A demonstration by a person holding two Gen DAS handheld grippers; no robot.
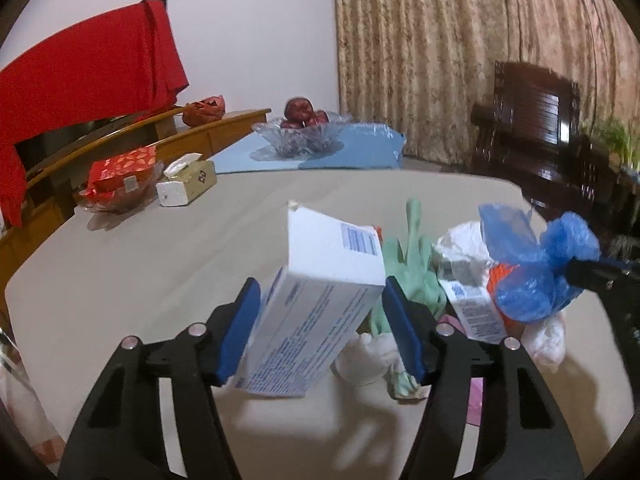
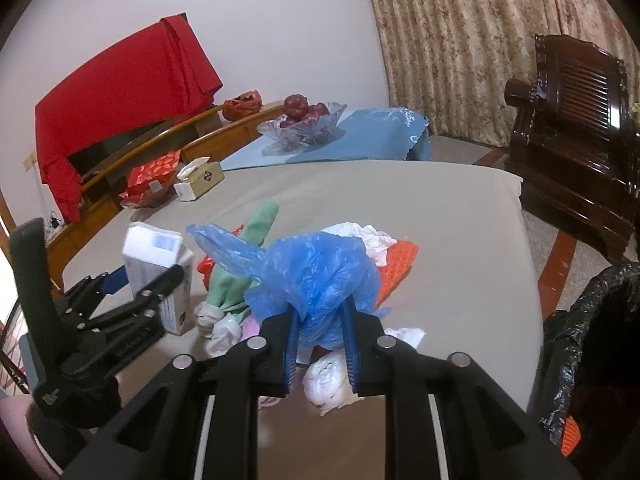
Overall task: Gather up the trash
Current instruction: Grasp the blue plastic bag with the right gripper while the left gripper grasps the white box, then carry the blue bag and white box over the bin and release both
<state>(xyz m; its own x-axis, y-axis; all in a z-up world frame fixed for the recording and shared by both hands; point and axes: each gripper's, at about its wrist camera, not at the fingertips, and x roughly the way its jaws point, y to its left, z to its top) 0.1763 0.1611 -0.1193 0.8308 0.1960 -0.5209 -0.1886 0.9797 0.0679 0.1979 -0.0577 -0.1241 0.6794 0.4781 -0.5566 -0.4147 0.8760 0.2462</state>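
My left gripper (image 1: 320, 294) has a white printed box (image 1: 320, 288) between its blue pads, both pads touching its sides; the box is tilted over the beige table (image 1: 140, 264). The same gripper (image 2: 144, 280) and box (image 2: 154, 260) show at the left of the right wrist view. My right gripper (image 2: 320, 314) is shut on a crumpled blue plastic bag (image 2: 316, 276), held just above a trash pile: a green glove (image 1: 412, 264), white tissues (image 2: 332, 380), an orange wrapper (image 2: 400, 260) and a labelled carton (image 1: 472, 304).
A bin with a black liner (image 2: 592, 320) stands off the table's right edge. At the far left sit a tissue box (image 1: 188, 182) and a red packet in a glass bowl (image 1: 120, 176). A fruit bowl (image 1: 300, 136) is farther back, and a dark wooden chair (image 2: 580, 128) at the right.
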